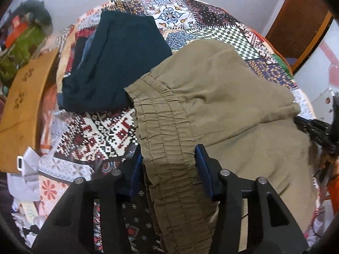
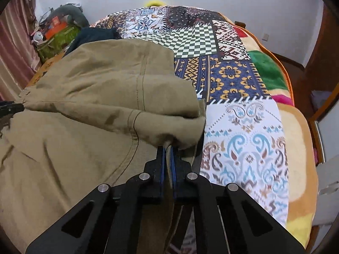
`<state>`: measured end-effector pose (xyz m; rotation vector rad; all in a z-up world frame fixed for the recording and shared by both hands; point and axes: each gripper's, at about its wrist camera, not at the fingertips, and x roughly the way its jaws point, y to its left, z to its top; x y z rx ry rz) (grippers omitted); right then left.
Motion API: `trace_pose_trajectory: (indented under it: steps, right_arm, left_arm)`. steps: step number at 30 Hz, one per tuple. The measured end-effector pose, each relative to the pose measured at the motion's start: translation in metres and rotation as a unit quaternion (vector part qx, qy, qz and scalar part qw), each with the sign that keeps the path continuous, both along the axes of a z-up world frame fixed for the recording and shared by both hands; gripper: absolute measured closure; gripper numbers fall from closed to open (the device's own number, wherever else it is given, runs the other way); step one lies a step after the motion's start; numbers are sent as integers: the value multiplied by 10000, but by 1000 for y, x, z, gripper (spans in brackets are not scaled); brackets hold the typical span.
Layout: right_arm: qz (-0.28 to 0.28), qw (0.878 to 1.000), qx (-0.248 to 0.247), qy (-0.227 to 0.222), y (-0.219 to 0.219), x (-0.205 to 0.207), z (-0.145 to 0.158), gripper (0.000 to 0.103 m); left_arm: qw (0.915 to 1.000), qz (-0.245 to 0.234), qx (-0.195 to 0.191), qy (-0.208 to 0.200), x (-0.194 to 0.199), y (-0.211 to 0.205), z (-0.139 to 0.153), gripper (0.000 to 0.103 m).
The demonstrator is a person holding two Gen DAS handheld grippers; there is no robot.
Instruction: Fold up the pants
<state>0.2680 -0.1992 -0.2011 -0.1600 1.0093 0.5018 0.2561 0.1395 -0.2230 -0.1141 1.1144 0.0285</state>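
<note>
Khaki pants lie bunched on a patchwork bedspread. In the left wrist view my left gripper stands open, its jaws wide apart on either side of the gathered elastic waistband, which runs between them. In the right wrist view my right gripper is shut on a fold of the khaki pants at their right edge. The right gripper also shows at the right edge of the left wrist view, where I cannot see its jaws.
A folded dark teal garment lies on the bed beyond the waistband. An orange-brown cloth and clutter sit at the left. The bedspread stretches to the right, with a wooden door frame and wall behind.
</note>
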Motion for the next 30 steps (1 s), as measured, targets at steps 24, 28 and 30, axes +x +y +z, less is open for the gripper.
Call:
trace_pose_trajectory:
  steps: [24,28,30]
  right_arm:
    - [-326,9981,217,-482,-4,-7,49,50]
    - [-366,9971,352,-563,0,2,52,45]
    - [-386,9971,358,-559,2,7,50,44]
  left_arm:
    - [9969,183,279,-706,-7,0,55,27]
    - [9962,260,354,-752,5,7,59,19]
    - [9967,312,348,-665,14,10,54,19]
